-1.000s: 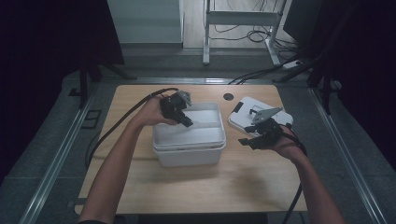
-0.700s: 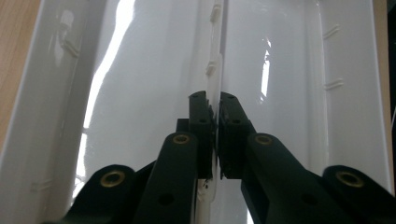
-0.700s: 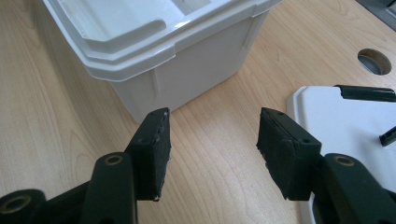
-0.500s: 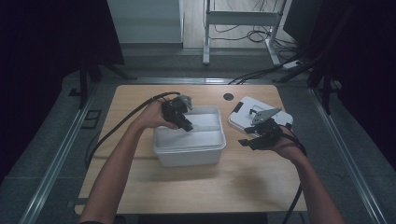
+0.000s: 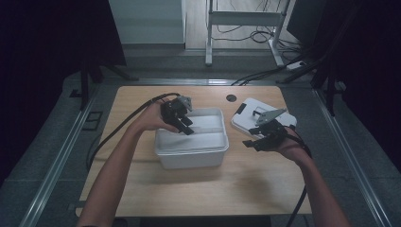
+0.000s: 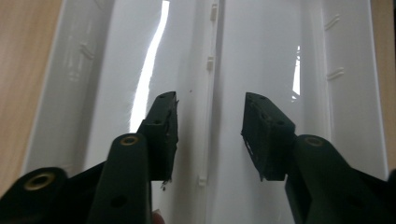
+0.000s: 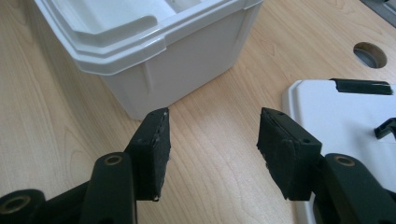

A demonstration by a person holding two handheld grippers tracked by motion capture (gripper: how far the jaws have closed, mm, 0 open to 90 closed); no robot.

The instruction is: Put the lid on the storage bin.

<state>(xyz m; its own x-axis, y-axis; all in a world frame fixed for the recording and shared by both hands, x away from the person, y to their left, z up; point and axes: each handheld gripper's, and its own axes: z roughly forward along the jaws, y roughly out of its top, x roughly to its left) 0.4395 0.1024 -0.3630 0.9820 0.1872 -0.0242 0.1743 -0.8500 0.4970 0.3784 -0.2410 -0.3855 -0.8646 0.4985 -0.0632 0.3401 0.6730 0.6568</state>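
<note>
While hovering at the near right, right gripper (image 5: pixel 250 140) standing open and empty; farther, at table centre, left gripper (image 5: pixel 185 127) just opening inside white bin (image 5: pixel 191 153), gripping nothing. Probably light, stiff, slick plastic; rim offering best hold.

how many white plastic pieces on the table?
2: the open white bin at the table's middle, under the left gripper, and its flat lid lying to the right, beside the right gripper.
</note>
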